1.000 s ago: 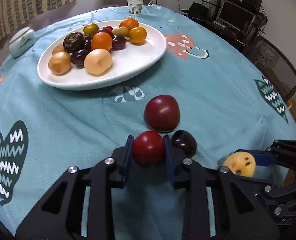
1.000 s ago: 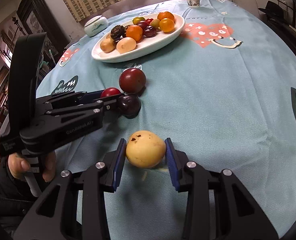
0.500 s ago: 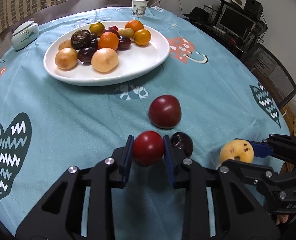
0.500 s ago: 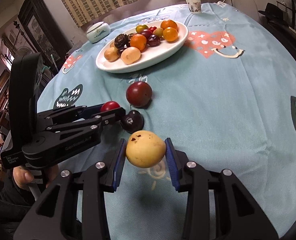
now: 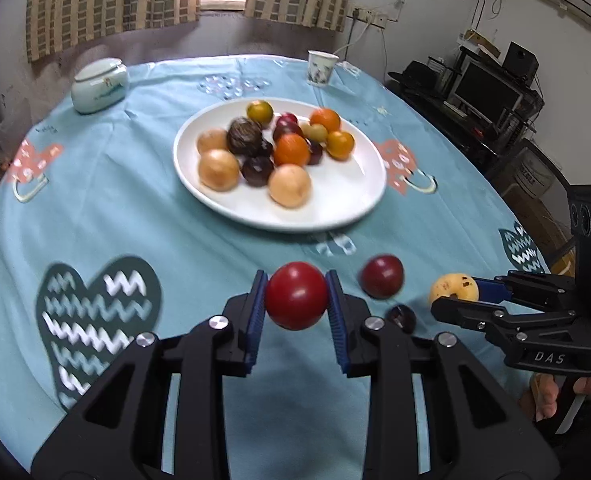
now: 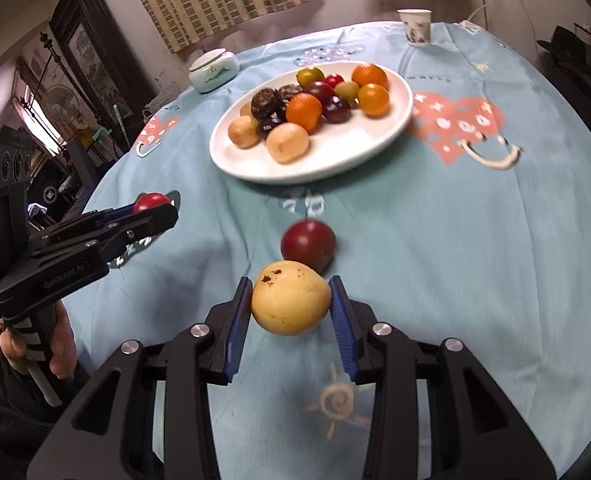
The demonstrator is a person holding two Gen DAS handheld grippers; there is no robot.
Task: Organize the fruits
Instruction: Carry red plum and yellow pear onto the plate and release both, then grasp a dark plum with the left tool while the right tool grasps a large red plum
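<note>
Left tool (image 5: 296, 295) is clamped on a glossy round red fruit (image 5: 296, 295), ribbed blue pads pressing both flanks, the fruit hanging clear of the cloth low in the middle of the left wrist view. Right tool (image 6: 291, 303) has its pads squeezed on a matte yellow fruit (image 6: 291, 303), plump, slightly flattened, flecked with brown near the top, carried low centre in the right wrist view. Looks like the carry step: both pieces are up and pointed toward the white plate (image 5: 359, 200), a smooth shallow oval of glazed ware sitting in the upper middle of both views. It is already heaped on its far half with oranges, tan rounds, dark plums and one wrinkled brown fruit, while the near half is bare. Next move, as I read it, calls for bringing each tool over that bare rim side, lowering until the fruit rests, then easing the pads apart so nothing rolls into the pile. Two pieces are left on the worktop: a dark red plum (image 5: 381, 282) just right of the left tool, and a small blackish fruit (image 5: 402, 317) below it. The worktop wears a soft teal cloth (image 5: 135, 208) printed with zigzag hearts.
</note>
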